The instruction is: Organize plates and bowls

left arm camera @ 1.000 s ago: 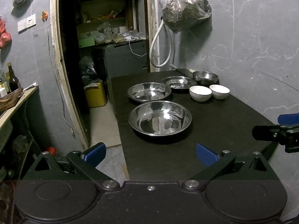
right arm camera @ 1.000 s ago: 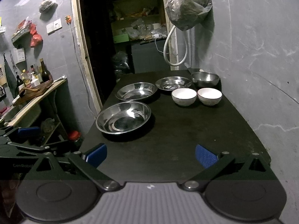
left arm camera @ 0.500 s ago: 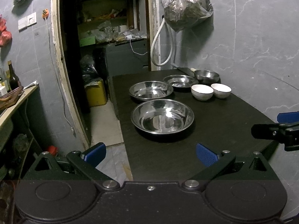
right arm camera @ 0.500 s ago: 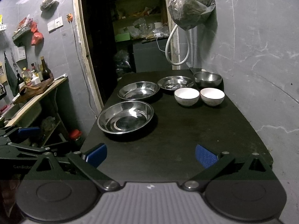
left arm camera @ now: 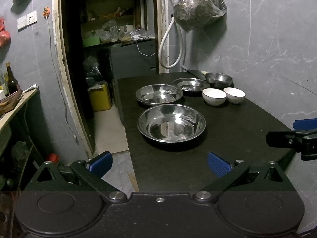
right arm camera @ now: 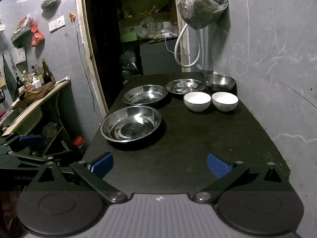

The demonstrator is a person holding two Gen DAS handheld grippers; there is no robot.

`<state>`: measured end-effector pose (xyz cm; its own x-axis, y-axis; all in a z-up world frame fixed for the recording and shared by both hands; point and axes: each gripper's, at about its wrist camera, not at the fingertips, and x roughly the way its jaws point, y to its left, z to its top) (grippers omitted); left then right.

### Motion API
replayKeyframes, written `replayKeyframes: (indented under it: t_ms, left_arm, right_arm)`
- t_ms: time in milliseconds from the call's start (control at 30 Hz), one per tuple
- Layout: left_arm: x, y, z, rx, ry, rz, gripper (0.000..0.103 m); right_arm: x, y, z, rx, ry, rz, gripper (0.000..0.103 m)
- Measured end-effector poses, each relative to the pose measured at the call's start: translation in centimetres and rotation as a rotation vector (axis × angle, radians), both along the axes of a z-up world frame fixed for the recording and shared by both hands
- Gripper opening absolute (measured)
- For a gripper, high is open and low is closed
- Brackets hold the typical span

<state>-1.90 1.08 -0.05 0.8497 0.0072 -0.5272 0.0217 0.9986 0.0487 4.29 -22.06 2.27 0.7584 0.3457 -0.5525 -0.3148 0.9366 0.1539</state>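
On a black table (left arm camera: 237, 119) (right arm camera: 198, 138) lie three steel plates: a large near one (left arm camera: 171, 123) (right arm camera: 131, 123), a middle one (left arm camera: 159, 94) (right arm camera: 145, 94) and a small far one (left arm camera: 190, 84) (right arm camera: 185, 86). Two white bowls (left arm camera: 214, 96) (left arm camera: 234, 95) (right arm camera: 197, 101) (right arm camera: 224, 101) stand side by side, with a steel bowl (left arm camera: 219, 79) (right arm camera: 220, 82) behind them. My left gripper (left arm camera: 159, 163) hangs open at the table's near left corner, short of the large plate. My right gripper (right arm camera: 159, 164) is open over the near edge, holding nothing.
A grey marble wall (left arm camera: 267, 49) runs along the table's right side, with a hanging bag (left arm camera: 199, 10) and a white hose (left arm camera: 168, 45). A dark doorway (left arm camera: 111, 39) opens behind the table. A wooden shelf with bottles (right arm camera: 37, 87) stands left. A knife (left arm camera: 195, 72) lies at the far edge.
Both grippers have drifted slightly to the left, so the plates and bowls sit a little further right in both views. The dishes themselves have not moved.
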Motion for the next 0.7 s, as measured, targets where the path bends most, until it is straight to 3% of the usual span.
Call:
replayKeyframes:
  t_ms: [400,700]
  left_arm:
    - [2.2,-0.9,-0.5,0.009,0.060,0.006,0.102]
    - [5.1,-0.6,-1.2,0.020,0.088,0.045,0.102]
  right_arm:
    - [1.4,-0.3,-0.9,0.002,0.038,-0.002,0.103]
    - [4.7,-0.3,-1.7,0.006,0.065,0.006,0.103]
